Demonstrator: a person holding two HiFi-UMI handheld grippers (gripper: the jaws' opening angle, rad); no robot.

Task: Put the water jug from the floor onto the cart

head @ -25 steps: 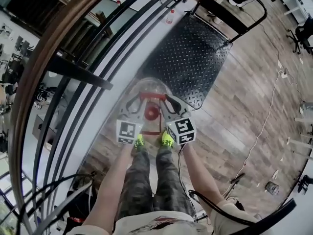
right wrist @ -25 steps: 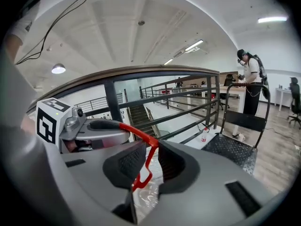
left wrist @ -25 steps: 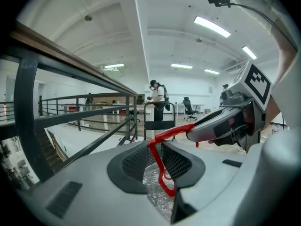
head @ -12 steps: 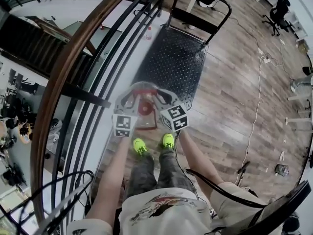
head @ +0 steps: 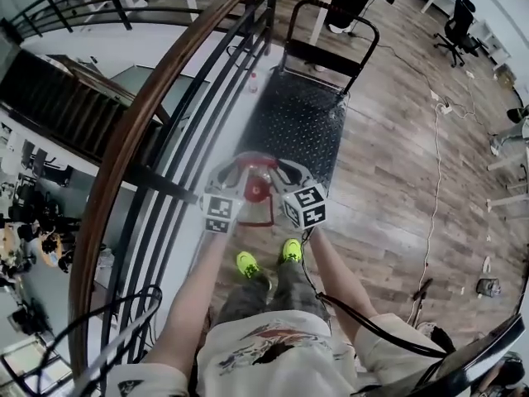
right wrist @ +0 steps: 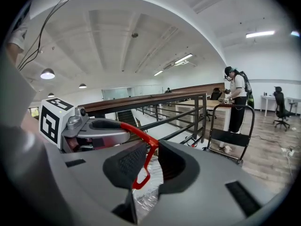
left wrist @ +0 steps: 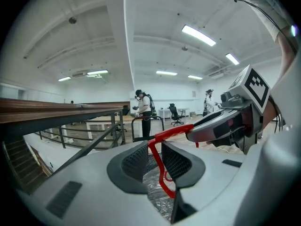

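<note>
Both grippers clamped on one thing. Left gripper point(head: 235, 177) has its jaws closed on the red handle point(head: 256, 162) of the water jug point(head: 254, 187). Right gripper point(head: 281, 175) is closed on the same handle from the other side. Each gripper view shows the red bar pinched between the pads point(left wrist: 133, 160) point(right wrist: 126, 163).

Jug hangs below the grippers, clear of the floor, neck up and long axis upright. The handle runs crosswise from hand to hand.

Jug sits just short of the cart's point(head: 297, 122) near edge, not yet over the deck. The cart lies straight ahead, its push bar point(head: 331, 23) at the far end. Neither hand is nearer the cart. Likely next move: carry forward, then lower.

Change from a second back: jug and both grippers are higher, the person stands straighter, and more of the cart is in view.
</note>
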